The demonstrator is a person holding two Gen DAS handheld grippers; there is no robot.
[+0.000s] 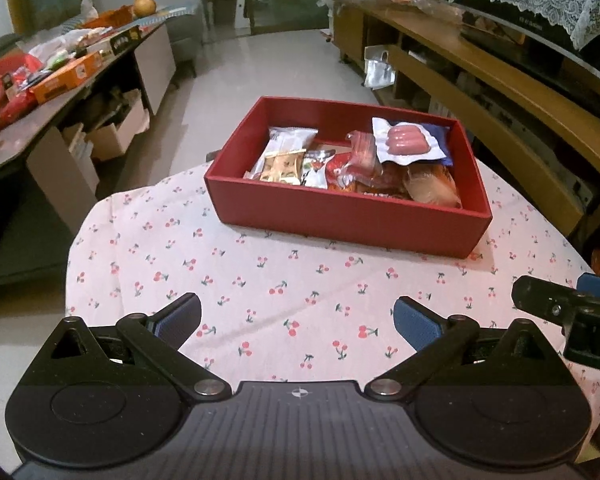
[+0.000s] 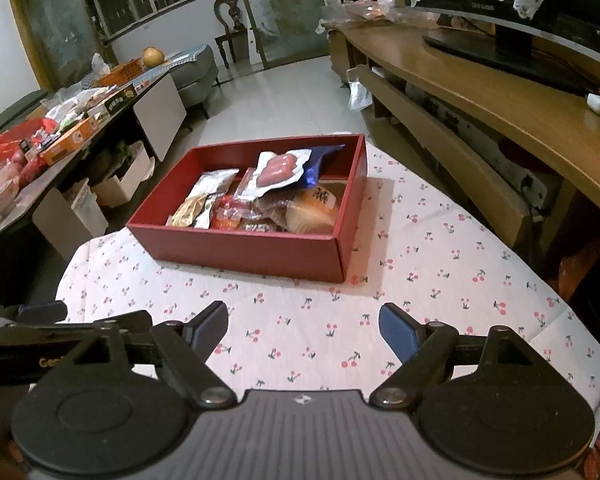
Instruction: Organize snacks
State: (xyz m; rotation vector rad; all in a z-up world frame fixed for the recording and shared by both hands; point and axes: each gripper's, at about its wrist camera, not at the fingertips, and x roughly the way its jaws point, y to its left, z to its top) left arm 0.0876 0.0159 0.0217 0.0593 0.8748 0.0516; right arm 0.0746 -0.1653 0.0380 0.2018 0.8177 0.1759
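Red box (image 1: 340, 216) of snacks on cherry-print worktop (image 1: 260, 300).
Sausage pack (image 1: 408, 142) tops the pile inside; left gripper (image 1: 298, 318) and right gripper (image 2: 304, 326) both gape, empty, near the box.

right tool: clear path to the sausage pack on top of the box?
Probably yes. The right tool is open and empty, only bare tablecloth lies ahead, and the sausage pack sits on top in the open red box.
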